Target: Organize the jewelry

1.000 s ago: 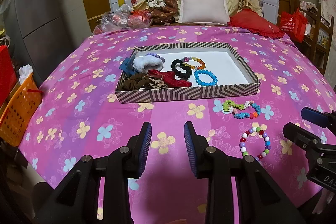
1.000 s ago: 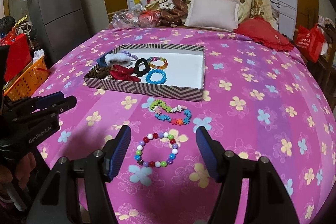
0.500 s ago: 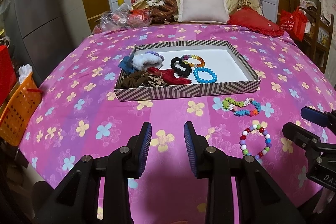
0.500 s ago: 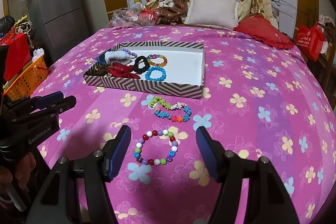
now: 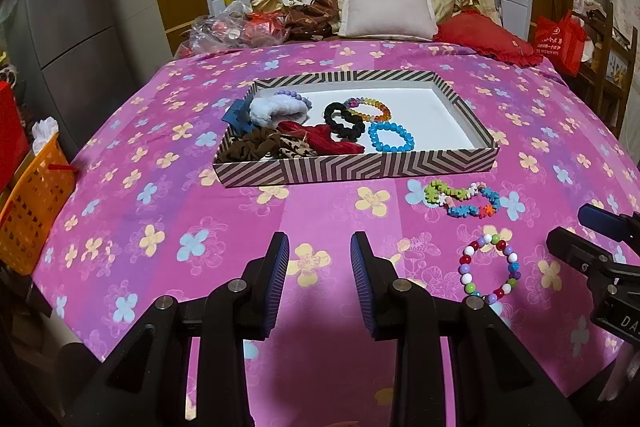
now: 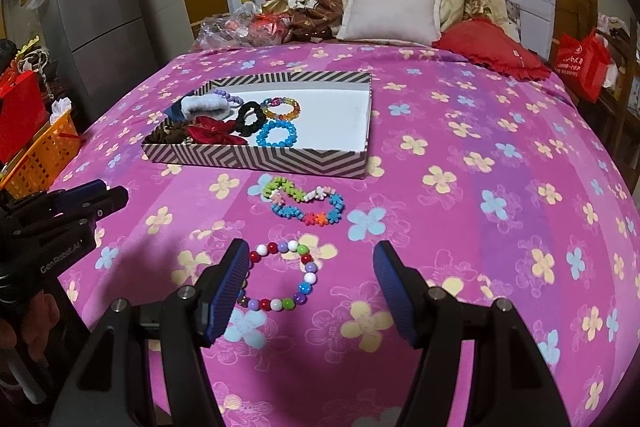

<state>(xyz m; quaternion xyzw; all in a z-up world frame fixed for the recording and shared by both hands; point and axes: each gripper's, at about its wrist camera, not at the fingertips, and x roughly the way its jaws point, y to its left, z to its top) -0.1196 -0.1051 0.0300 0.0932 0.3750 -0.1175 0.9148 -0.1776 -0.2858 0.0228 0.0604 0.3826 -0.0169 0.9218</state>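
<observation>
Since a second ago my right hand-held gripper (image 6: 308, 263) has edged forward, so the round bead bracelet (image 6: 280, 277) that lay just ahead of its tips now sits partly between my open fingers, close beside the left pad (image 6: 226, 287) and clear of the right one; whether that pad touches the beads I cannot tell. That bracelet lies flat on the bed (image 6: 480, 227), a near-circular loop of red, white, purple, green and blue beads with no marked long axis. Just beyond it lies the flower-bead bracelet (image 6: 304, 201), squashed into a figure-eight whose long axis runs left to right, roughly parallel to the near wall of the striped tray (image 6: 256, 161). The tray rests further up the bed, its long side across my view. Inside it, toward the left end, are a blue bead bracelet (image 6: 277, 133), a black scrunchie (image 6: 250, 119), a multicoloured bead bracelet (image 6: 282, 108), a red scrunchie (image 6: 210, 129), a white fluffy band (image 6: 206, 105) and a brown scrunchie (image 6: 172, 135); the right part is bare white. My left hand-held gripper (image 5: 319, 259) has kept its place, fingers parted and gripping nothing, over bare bedspread, left of the round bracelet.
</observation>
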